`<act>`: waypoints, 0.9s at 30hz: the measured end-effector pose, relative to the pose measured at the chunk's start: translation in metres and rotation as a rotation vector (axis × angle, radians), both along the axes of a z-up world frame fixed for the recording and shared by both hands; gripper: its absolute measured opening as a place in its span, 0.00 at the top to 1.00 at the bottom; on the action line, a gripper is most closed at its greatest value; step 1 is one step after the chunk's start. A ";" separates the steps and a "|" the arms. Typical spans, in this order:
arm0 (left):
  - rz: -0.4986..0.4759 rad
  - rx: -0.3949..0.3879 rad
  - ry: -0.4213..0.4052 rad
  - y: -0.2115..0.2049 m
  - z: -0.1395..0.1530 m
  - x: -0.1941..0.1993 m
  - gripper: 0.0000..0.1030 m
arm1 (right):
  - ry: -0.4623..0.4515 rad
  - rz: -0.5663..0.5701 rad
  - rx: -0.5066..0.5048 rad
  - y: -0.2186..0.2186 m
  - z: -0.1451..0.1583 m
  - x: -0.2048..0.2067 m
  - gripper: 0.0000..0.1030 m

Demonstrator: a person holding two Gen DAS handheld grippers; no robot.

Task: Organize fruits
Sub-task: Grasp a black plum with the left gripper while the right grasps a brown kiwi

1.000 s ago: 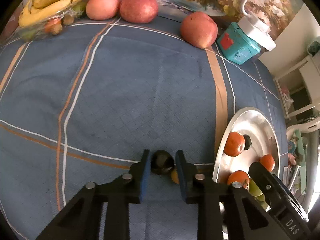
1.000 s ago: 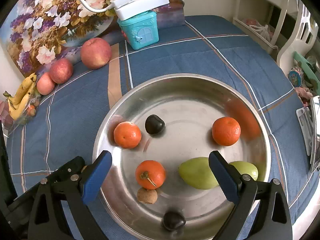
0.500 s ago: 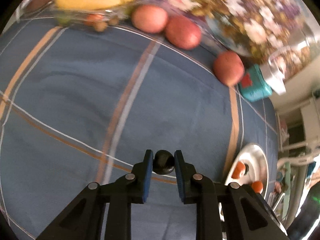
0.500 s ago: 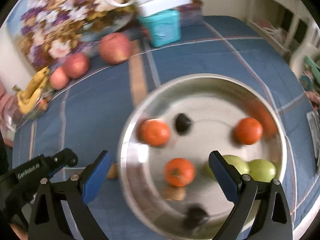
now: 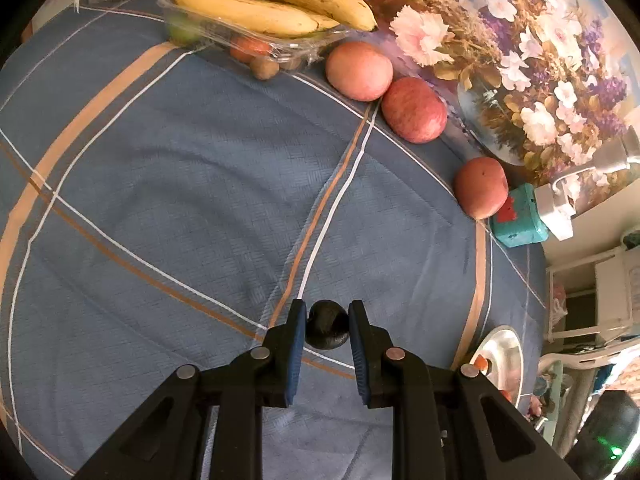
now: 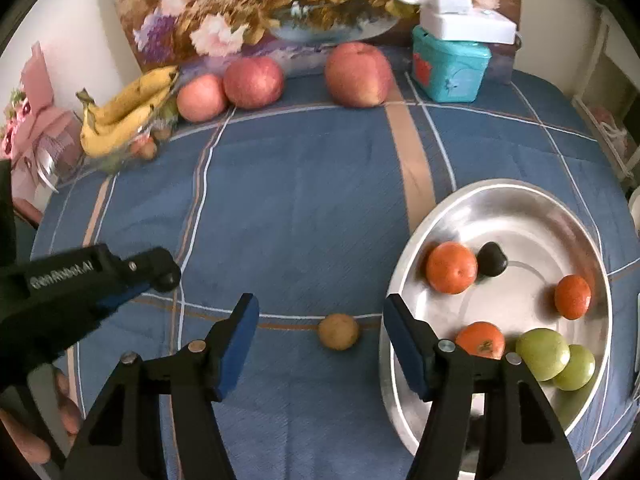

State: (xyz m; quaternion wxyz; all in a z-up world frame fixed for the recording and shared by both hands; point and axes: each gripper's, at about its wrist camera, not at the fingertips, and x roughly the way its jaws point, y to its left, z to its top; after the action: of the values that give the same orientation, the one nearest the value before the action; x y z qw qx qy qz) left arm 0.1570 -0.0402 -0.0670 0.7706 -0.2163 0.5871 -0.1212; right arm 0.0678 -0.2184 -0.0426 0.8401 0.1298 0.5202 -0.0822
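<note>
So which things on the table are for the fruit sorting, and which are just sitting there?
For the job:
- dark fruit held in the left gripper
- small brown fruit on the cloth, between the right gripper's open, closing jaws
- metal bowl of oranges
- apples
- bananas

Just lying about:
- teal box
- white charger
- flower picture

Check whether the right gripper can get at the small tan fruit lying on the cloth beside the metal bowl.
Probably yes. The tan fruit lies bare on the cloth, just ahead of the right gripper, whose jaws, just closing, still clear it. The metal bowl sits beside it, apart.
</note>
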 end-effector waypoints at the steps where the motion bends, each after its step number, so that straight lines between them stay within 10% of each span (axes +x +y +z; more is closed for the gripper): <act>1: -0.002 -0.004 0.001 0.001 0.000 0.000 0.78 | 0.009 0.004 -0.004 0.002 -0.002 0.001 0.43; 27: 0.008 -0.034 0.015 0.005 -0.002 0.002 0.78 | 0.143 0.011 -0.235 0.024 -0.028 0.014 0.70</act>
State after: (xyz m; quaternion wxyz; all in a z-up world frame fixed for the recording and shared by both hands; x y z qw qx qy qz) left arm 0.1591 -0.0348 -0.0687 0.7629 -0.2324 0.5900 -0.1264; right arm 0.0816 -0.1941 -0.0709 0.8106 0.0212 0.5664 -0.1469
